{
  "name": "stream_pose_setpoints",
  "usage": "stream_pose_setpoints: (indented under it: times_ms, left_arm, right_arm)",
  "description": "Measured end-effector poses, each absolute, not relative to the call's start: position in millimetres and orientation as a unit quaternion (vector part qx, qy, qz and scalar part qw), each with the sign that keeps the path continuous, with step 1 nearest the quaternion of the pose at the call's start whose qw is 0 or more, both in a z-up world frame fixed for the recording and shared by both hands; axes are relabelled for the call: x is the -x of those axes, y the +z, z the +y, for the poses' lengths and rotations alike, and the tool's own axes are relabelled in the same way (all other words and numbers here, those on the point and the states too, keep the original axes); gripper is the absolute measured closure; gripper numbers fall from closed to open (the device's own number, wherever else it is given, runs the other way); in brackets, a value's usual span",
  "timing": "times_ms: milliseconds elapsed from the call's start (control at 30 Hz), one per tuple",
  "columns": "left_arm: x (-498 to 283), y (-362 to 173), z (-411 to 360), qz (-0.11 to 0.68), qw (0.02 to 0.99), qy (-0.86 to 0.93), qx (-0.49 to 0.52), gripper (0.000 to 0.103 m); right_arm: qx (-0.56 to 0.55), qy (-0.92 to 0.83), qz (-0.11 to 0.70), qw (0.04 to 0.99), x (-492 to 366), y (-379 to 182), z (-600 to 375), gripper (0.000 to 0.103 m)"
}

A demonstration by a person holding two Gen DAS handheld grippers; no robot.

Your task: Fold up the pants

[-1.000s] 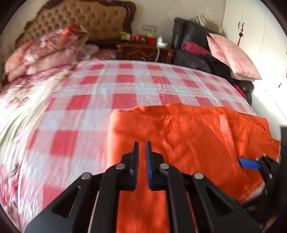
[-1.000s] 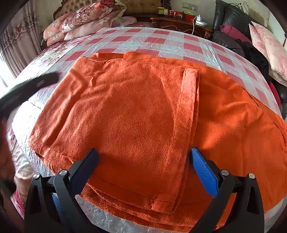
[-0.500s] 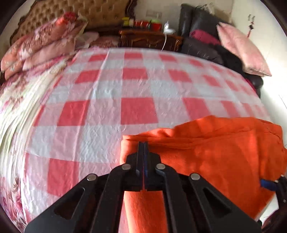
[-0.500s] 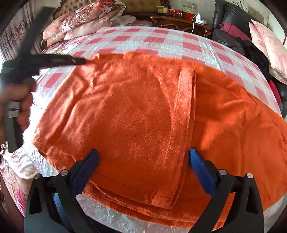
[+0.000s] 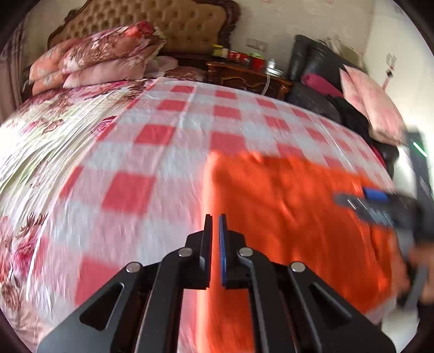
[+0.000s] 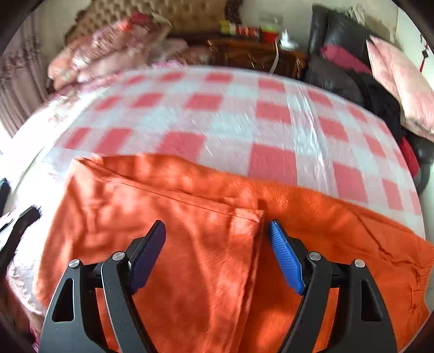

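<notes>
The orange pants [image 5: 293, 211] lie folded flat on the red-and-white checked bedcover [image 5: 168, 141]. In the left wrist view my left gripper [image 5: 214, 217] hovers over the pants' left edge, its jaws nearly closed with a thin gap, holding nothing. The view is blurred. My right gripper [image 6: 217, 226] is open and empty, its fingers either side of a folded flap's edge on the pants [image 6: 206, 239]. It also shows at the right of the left wrist view [image 5: 374, 195].
Pink floral pillows [image 5: 97, 62] and a tufted headboard [image 5: 162, 24] stand at the back left. A wooden nightstand [image 5: 244, 76] with jars and a black chair [image 6: 341, 54] with a pink cushion [image 6: 401, 81] are at the back right.
My left gripper, shut at the pants' far left corner half a second ago, has parted slightly and pulled back left. My right gripper has moved forward over the pants, closing partway.
</notes>
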State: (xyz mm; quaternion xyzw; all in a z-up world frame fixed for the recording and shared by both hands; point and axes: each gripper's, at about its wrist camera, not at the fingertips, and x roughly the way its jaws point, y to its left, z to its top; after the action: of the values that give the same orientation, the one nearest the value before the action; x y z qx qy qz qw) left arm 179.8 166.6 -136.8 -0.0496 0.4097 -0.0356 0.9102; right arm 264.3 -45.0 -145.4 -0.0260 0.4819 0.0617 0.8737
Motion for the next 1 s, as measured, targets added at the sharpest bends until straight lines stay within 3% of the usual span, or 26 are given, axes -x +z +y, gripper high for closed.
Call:
stream_pose_setpoints:
  times_ms: [200,533,600,633,667,1000]
  left_arm:
    - [-140.5,-158.9,151.7,0.422,0.906,-0.031,0.018,0.096]
    - [-139.0,-159.7,149.9,0.424,0.905,-0.028,0.014,0.088]
    - [-134.9,-155.3,153.3,0.420,0.907,-0.024,0.034,0.075]
    - [-131.6,-152.0,155.5,0.415,0.909,-0.020,0.043,0.060]
    - [-127.9,-149.6,158.1,0.411,0.910,-0.015,0.050,0.056]
    - [-108.1,-157.6,182.3,0.434,0.895,-0.014,0.108,0.057]
  right_arm:
    - [0.038,0.054,0.480,0.875,-262.4,-155.4,-46.5,0.026]
    - [0.034,0.086,0.469,0.878,-202.0,-128.4,-31.6,0.026]
    - [0.044,0.082,0.478,0.873,-196.7,-135.3,-28.7,0.027]
    - [0.050,0.078,0.484,0.870,-195.3,-139.8,-28.5,0.027]
    - [0.052,0.075,0.490,0.867,-194.3,-144.2,-29.3,0.027]
    - [0.040,0.076,0.495,0.865,-187.0,-159.1,-37.8,0.024]
